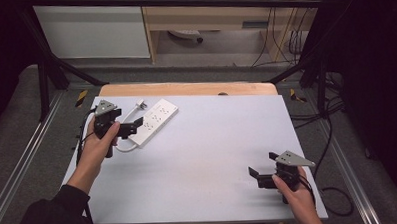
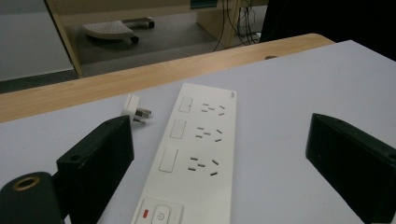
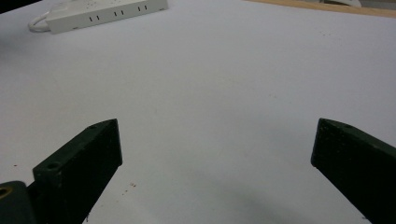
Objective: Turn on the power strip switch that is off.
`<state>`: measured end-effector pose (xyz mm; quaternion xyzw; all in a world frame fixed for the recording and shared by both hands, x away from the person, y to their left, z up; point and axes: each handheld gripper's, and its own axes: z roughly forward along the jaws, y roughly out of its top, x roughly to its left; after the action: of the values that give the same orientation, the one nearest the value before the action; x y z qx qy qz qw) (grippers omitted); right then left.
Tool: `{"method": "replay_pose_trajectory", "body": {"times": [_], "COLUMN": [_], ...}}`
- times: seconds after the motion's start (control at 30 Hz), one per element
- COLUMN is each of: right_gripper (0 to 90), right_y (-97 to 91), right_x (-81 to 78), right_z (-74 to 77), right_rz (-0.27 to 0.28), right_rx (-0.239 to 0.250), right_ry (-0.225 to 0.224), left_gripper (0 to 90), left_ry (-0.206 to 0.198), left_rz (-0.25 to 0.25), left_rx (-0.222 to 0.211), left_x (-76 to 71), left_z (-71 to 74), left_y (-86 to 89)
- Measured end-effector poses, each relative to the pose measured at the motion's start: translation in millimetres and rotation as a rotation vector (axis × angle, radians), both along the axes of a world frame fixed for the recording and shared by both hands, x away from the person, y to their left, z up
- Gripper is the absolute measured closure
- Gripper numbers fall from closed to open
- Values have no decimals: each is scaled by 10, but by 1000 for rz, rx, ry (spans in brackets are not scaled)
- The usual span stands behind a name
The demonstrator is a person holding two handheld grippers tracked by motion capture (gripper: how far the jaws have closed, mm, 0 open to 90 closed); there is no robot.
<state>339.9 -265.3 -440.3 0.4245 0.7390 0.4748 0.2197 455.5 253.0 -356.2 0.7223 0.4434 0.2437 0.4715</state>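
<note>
Approach is the step in hand, by my reading: the left tongs (image 1: 128,128), jaws spread wide and empty, hover at the switch end of the white power strip (image 1: 154,120), which lies at about ten o'clock on the counter (image 1: 213,156), its plug (image 2: 135,109) loose just beside it at eleven. The right tongs (image 1: 259,176), also wide apart and holding nothing, wait at four o'clock, well apart from the strip. Next, the left tongs likely need lowering to straddle the strip's body before closing.
</note>
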Motion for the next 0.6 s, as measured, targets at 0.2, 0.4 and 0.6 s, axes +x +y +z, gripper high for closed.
{"method": "replay_pose_trajectory", "body": {"times": [0.2, 0.4, 0.6], "right_gripper": [25, 25, 25], "right_y": [2, -9, -22], "right_x": [1, 2, 3], "right_z": [-1, 2, 4], "right_rz": [0, -3, -7], "right_rx": [-2, 1, 4], "right_ry": [1, -2, 0], "left_gripper": [79, 77, 78], "left_ry": [-11, -25, -34], "left_rz": [-4, 18, 17], "left_rx": [-5, -13, -30], "left_x": [-110, -241, -380], "left_z": [31, 27, 12], "left_y": [46, 99, 140]}}
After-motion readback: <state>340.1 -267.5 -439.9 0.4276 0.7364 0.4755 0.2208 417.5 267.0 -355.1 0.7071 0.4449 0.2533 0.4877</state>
